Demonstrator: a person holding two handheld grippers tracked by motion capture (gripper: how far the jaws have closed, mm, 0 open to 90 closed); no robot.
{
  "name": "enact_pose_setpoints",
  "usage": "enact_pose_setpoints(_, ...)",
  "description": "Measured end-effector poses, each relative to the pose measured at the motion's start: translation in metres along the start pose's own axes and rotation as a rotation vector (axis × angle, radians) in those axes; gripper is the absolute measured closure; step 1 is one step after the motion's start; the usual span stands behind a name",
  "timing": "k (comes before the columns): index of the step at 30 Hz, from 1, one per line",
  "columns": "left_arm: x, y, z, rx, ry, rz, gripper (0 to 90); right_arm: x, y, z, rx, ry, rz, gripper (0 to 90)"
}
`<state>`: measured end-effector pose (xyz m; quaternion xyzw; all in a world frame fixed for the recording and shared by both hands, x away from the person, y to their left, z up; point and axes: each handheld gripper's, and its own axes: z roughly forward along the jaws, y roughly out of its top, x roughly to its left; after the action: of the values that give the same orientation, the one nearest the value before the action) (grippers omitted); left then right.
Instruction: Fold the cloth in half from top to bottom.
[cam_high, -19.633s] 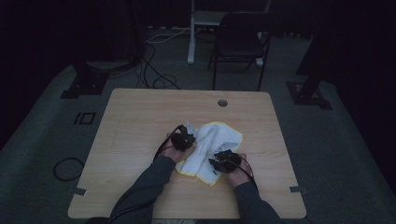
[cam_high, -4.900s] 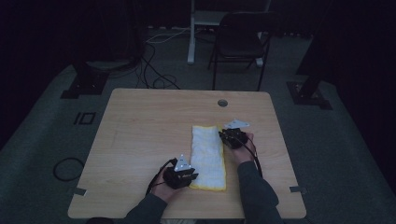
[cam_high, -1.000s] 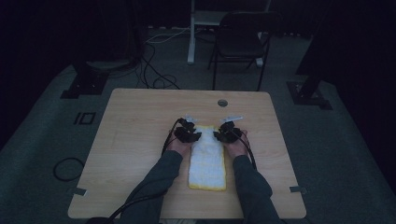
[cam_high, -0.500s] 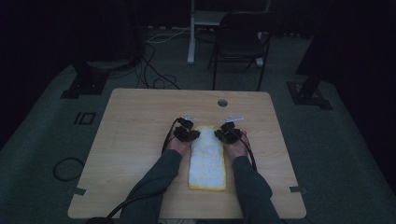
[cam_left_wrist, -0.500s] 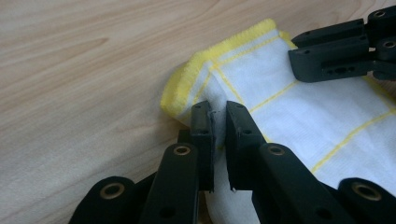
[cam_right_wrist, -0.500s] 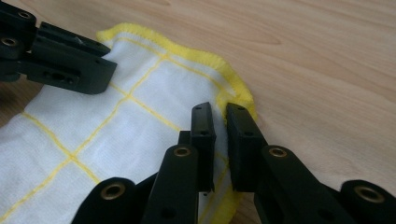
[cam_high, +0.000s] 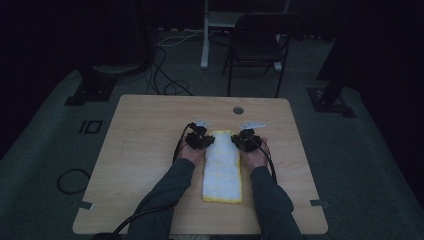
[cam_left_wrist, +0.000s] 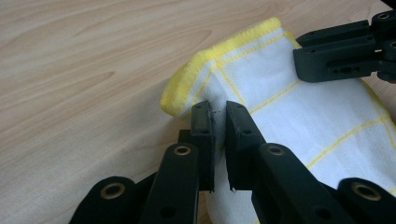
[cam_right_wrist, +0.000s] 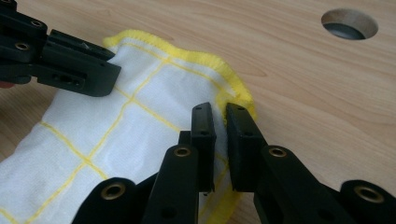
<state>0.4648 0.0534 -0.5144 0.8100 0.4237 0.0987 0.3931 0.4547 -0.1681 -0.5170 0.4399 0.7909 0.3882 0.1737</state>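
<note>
A white cloth with yellow grid lines and yellow hem (cam_high: 222, 166) lies folded into a long strip on the wooden table (cam_high: 150, 125). My left gripper (cam_high: 206, 141) pinches its far left corner, jaws shut on the fabric (cam_left_wrist: 215, 123). My right gripper (cam_high: 236, 141) pinches the far right corner, jaws shut on the hem (cam_right_wrist: 220, 122). Both far corners are lifted slightly off the wood. The right gripper's jaw (cam_left_wrist: 341, 60) shows across the cloth (cam_left_wrist: 299, 107) in the left gripper view. The left gripper's jaw (cam_right_wrist: 70, 65) shows across the cloth (cam_right_wrist: 140, 121) in the right gripper view.
A round cable hole (cam_high: 238, 110) (cam_right_wrist: 349, 24) sits in the table just beyond the cloth. A black chair (cam_high: 260, 50) and cables on the floor (cam_high: 165, 85) lie past the far edge. Bare wood spreads left and right of the cloth.
Both grippers have stayed at the cloth's far corners over the last second, shifting only slightly. Some seconds before, they held the cloth at opposite ends and it lay wider.
</note>
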Motion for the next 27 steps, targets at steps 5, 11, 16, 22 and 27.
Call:
enact_pose_setpoints(5, -0.001, 0.003, -0.005, -0.016, -0.004, 0.007, 83.6, 0.0, 0.003, -0.004, -0.015, 0.0, -0.005, 82.6)
enact_pose_setpoints(11, -0.004, 0.009, -0.013, -0.04, -0.006, 0.028, 83.5, 0.0, 0.006, -0.011, -0.033, 0.002, -0.012, 82.6)
enact_pose_setpoints(16, -0.007, 0.014, -0.022, -0.068, -0.006, 0.042, 83.4, 0.0, 0.011, -0.02, -0.064, 0.005, -0.017, 82.5)
enact_pose_setpoints(22, -0.012, 0.014, -0.031, -0.086, -0.002, 0.068, 83.3, 0.004, 0.013, -0.029, -0.093, 0.013, -0.036, 82.5)
enact_pose_setpoints(27, -0.017, 0.01, -0.04, -0.101, -0.004, 0.091, 83.2, 0.007, 0.009, -0.036, -0.113, 0.027, -0.041, 82.5)
